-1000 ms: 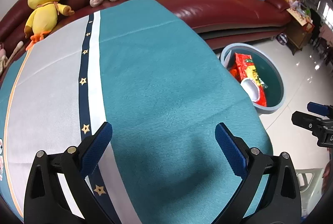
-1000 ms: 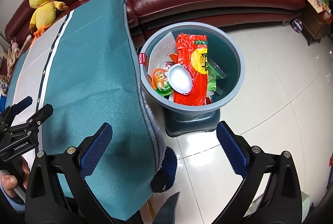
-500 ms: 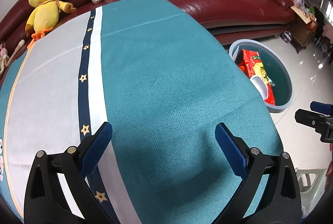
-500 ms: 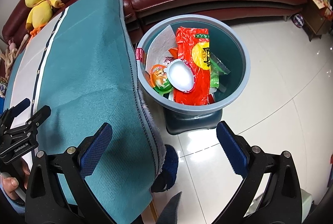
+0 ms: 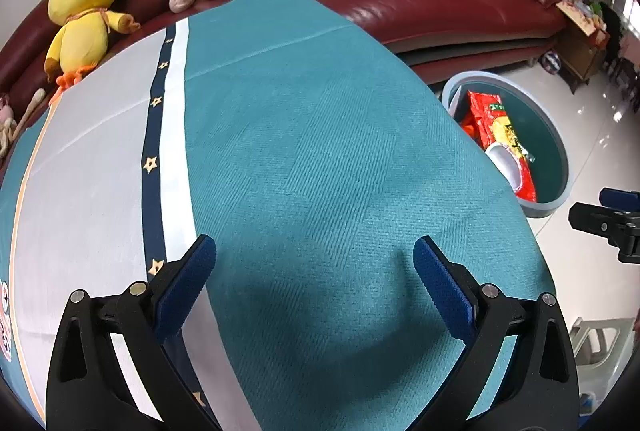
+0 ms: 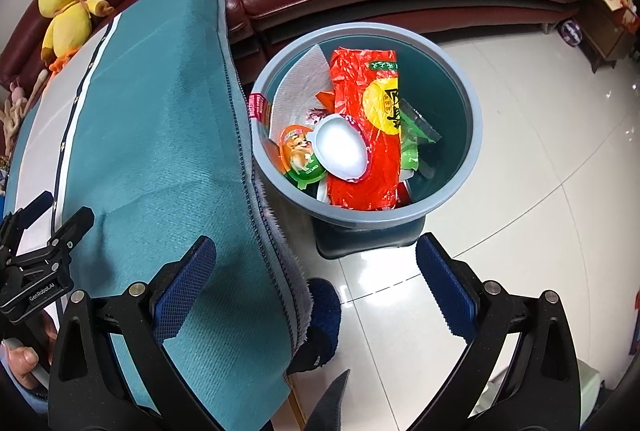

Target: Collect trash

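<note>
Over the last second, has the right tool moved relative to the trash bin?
Yes. In the right wrist view the trash bin has slid left and up the frame against the tool's fingers, so the right tool has drifted rightward and slightly back from it, open and empty.

Both tools are built alike: the left gripper [image 5: 315, 269] has glossy black plastic arms shaped like open triangles, each with a cut-out window, and two round silver screws on each arm. Its fingers [image 5: 186, 285] carry dark blue pads with a fine mesh texture. The right gripper [image 6: 316, 271] shows the same black frame, silver screws and blue meshed pads. From the right wrist view, the left tool's side reads "GenRobot.AI" in small white letters, and a hand [image 6: 24, 361] grips a pale handle beside a blue cuff.
</note>
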`<action>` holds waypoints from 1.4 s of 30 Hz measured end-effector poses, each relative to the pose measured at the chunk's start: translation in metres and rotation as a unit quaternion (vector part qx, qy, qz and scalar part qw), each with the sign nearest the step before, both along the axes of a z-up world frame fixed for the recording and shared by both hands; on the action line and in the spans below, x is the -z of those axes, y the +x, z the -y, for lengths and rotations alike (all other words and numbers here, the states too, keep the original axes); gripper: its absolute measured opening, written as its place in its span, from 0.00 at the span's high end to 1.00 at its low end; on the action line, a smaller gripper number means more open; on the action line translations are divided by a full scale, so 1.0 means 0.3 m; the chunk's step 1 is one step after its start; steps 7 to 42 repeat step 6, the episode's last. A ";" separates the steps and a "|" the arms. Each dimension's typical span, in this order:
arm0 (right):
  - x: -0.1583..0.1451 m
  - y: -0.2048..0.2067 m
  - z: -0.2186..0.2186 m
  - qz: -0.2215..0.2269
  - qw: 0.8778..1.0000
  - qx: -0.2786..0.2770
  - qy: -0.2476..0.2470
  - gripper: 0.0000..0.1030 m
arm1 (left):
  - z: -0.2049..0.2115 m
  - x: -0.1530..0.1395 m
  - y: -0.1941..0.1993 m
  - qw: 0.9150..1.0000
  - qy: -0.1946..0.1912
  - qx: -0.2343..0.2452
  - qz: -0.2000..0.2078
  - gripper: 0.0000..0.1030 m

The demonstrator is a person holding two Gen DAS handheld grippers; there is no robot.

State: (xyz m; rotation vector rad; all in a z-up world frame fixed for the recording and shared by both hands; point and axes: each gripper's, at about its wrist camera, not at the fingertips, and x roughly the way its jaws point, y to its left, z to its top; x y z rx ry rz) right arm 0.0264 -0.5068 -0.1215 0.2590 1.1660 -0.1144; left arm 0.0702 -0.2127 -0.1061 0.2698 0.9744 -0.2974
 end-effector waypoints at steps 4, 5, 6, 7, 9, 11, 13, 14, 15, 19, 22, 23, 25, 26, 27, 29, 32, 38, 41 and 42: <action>0.011 0.010 0.006 -0.005 1.000 0.003 0.000 0.07 | -0.003 0.017 0.014 1.000 -0.005 0.000 -0.014 0.04; 0.012 0.011 0.007 -0.004 1.000 0.004 0.000 0.07 | -0.005 0.023 0.017 1.000 -0.008 0.002 -0.021 0.04; 0.013 0.012 0.008 -0.005 1.000 0.005 0.000 0.07 | -0.007 0.029 0.018 1.000 -0.011 0.002 -0.026 0.04; 0.013 0.012 0.008 -0.005 1.000 0.005 0.000 0.07 | -0.007 0.029 0.018 1.000 -0.011 0.002 -0.026 0.04; 0.013 0.012 0.008 -0.005 1.000 0.005 0.000 0.07 | -0.007 0.029 0.018 1.000 -0.011 0.002 -0.026 0.04; 0.013 0.012 0.008 -0.005 1.000 0.005 0.000 0.07 | -0.007 0.029 0.018 1.000 -0.011 0.002 -0.026 0.04; 0.013 0.012 0.008 -0.005 1.000 0.005 0.000 0.07 | -0.007 0.029 0.018 1.000 -0.011 0.002 -0.026 0.04; 0.013 0.012 0.008 -0.005 1.000 0.005 0.000 0.07 | -0.007 0.029 0.018 1.000 -0.011 0.002 -0.026 0.04; 0.013 0.012 0.008 -0.005 1.000 0.005 0.000 0.07 | -0.007 0.029 0.018 1.000 -0.011 0.002 -0.026 0.04; 0.013 0.012 0.008 -0.005 1.000 0.005 0.000 0.07 | -0.007 0.029 0.018 1.000 -0.011 0.002 -0.026 0.04; 0.013 0.012 0.008 -0.005 1.000 0.005 0.000 0.07 | -0.007 0.029 0.018 1.000 -0.011 0.002 -0.026 0.04; 0.013 0.012 0.008 -0.005 1.000 0.005 0.000 0.07 | -0.007 0.029 0.018 1.000 -0.011 0.002 -0.026 0.04; 0.013 0.012 0.008 -0.005 1.000 0.005 0.000 0.07 | -0.007 0.029 0.018 1.000 -0.011 0.002 -0.026 0.04; 0.013 0.012 0.008 -0.005 1.000 0.005 0.000 0.07 | -0.007 0.029 0.018 1.000 -0.011 0.002 -0.026 0.04; 0.013 0.012 0.008 -0.005 1.000 0.005 0.000 0.07 | -0.007 0.029 0.018 1.000 -0.011 0.002 -0.026 0.04; 0.013 0.012 0.008 -0.005 1.000 0.005 0.000 0.07 | -0.007 0.029 0.018 1.000 -0.011 0.002 -0.026 0.04; 0.013 0.012 0.008 -0.005 1.000 0.005 0.000 0.07 | -0.007 0.029 0.018 1.000 -0.011 0.002 -0.026 0.04; 0.013 0.012 0.008 -0.005 1.000 0.005 0.000 0.07 | -0.007 0.029 0.018 1.000 -0.011 0.002 -0.026 0.04; 0.013 0.012 0.008 -0.005 1.000 0.005 0.000 0.07 | -0.007 0.029 0.018 1.000 -0.011 0.002 -0.026 0.04; 0.013 0.012 0.008 -0.005 1.000 0.005 0.000 0.07 | -0.007 0.029 0.018 1.000 -0.011 0.002 -0.026 0.04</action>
